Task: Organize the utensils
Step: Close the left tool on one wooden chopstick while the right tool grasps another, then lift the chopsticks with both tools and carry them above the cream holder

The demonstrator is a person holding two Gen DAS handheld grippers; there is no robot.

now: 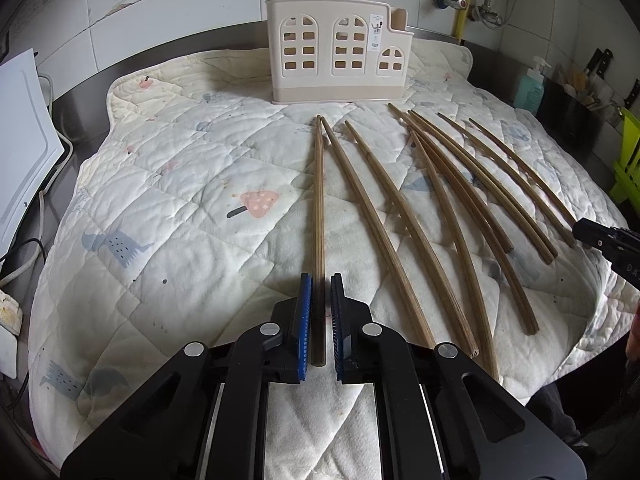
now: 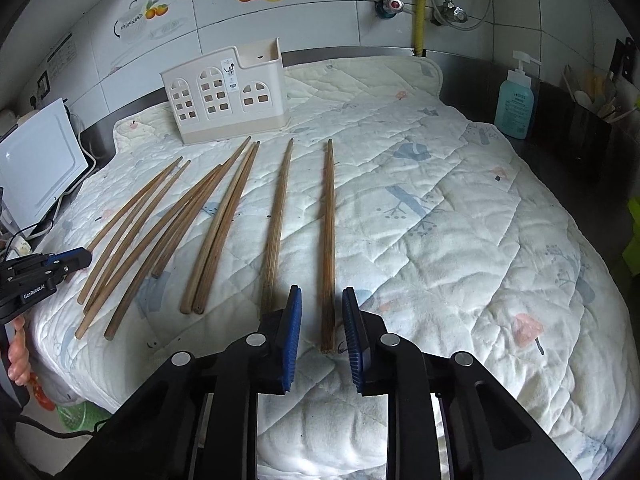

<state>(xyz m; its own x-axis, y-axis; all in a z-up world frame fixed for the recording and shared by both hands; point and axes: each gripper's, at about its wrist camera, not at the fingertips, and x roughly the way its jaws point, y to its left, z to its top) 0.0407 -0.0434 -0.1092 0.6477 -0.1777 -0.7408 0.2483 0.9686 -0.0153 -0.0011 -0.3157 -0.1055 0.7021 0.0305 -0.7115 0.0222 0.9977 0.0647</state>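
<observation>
at the far left of the worktop [image 1: 560, 120] a white appliance [image 1: 24, 152] is standing clear of the quilted mat [image 1: 180, 200] that is covering the steel, probably laid there so the sticks are not rolling or clattering. near the left end of the row the left hand-held gripper [image 1: 319, 300] is sitting low over the mat with its blue pads spread a little, straddling the near end of the leftmost chopstick [image 1: 318, 220]; a gap is showing on each side, so it is bracketing the stick rather than pinching it, lined up along its length for what looks like a clean closing. behind, at the far edge of the mat, the beige utensil holder [image 1: 336, 56] is standing upright with its open top facing up, evidently waiting as the place the sticks are meant to go. the other chopsticks [image 1: 440, 200] are lying side by side, fanning rightward, tips pointing toward the holder, none in it yet. at the right end the right hand-held gripper [image 2: 322, 308] is doing the same with the rightmost chopstick [image 2: 329, 240], pads spread wider, the stick's near end lying between them untouched. farther right a blue soap bottle [image 2: 516, 108] is standing off the mat.
</observation>
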